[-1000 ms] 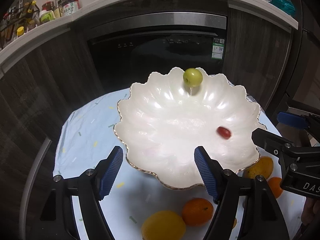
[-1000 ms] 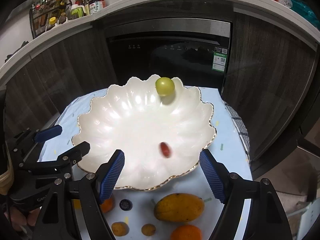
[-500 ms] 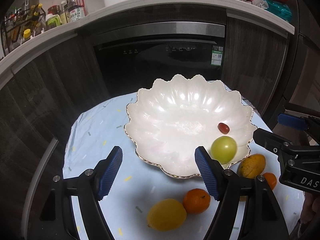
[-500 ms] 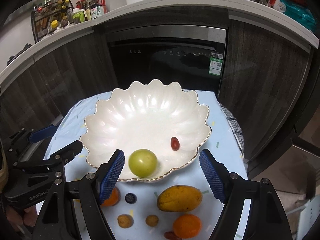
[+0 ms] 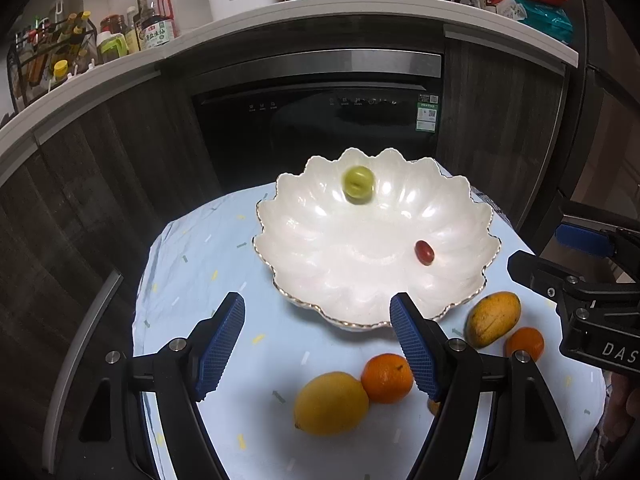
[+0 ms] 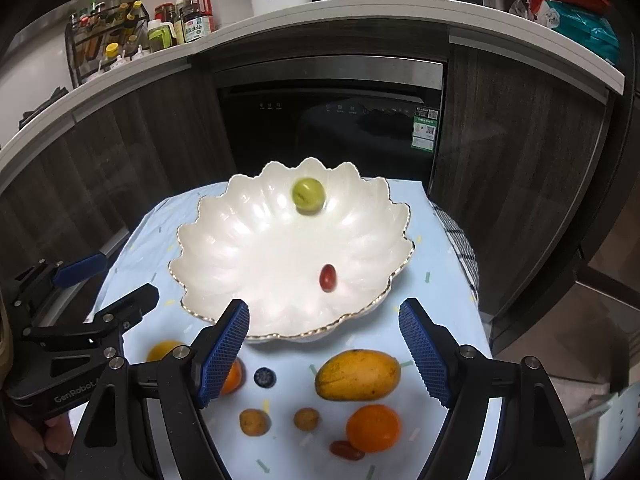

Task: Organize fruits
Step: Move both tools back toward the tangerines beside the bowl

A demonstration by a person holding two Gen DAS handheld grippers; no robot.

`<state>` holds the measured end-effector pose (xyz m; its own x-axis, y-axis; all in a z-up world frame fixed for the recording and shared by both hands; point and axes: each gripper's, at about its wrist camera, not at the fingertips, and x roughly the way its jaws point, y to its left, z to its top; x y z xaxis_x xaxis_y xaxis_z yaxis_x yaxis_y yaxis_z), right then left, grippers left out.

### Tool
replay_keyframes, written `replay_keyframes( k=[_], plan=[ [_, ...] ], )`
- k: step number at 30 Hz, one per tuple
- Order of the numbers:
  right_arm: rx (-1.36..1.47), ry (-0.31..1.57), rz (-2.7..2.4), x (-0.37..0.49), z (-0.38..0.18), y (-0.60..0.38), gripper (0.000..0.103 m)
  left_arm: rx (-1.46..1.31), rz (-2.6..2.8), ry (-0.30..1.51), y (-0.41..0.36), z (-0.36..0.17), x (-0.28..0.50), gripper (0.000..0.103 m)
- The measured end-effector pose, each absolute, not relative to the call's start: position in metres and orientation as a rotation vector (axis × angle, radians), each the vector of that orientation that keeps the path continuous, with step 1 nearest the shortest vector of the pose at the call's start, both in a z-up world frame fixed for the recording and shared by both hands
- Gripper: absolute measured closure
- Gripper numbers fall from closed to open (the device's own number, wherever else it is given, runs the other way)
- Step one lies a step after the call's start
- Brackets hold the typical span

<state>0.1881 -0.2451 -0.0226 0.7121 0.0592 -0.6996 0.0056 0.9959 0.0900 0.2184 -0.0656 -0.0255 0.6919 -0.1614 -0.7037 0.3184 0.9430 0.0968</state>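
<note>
- Two tools, the left tool [image 5: 318, 346] and the right tool [image 6: 324, 354], hung released with nothing between their pads.
- We saw a green fruit [image 5: 358, 184] and a red fruit [image 5: 424, 252] inside the white bowl [image 5: 304, 280].
- We saw a mango [image 6: 357, 375], oranges [image 6: 373, 428] and a lemon [image 5: 331, 409] on the table [image 5: 192, 264] beside it.

bowl [image 6: 224, 280] centre open, fruit [image 6: 357, 374] crowding front

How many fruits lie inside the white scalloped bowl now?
2: a round green fruit near the white scalloped bowl's far rim, and a small red oval fruit toward its near right side.
</note>
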Motion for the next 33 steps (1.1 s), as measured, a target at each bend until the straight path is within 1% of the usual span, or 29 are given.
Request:
replay_keyframes(
  k=[20,33],
  plan=[
    [0.083,0.780,0.020,0.159,-0.034,-0.241,0.025,0.231,-0.280,0.753,-0.059,-0.039,0.185,0.028],
    [0.087,0.795,0.008,0.142,-0.045,-0.248,0.025,0.239,-0.325,0.764,-0.072,-0.054,0.175,0.028]
  ],
)
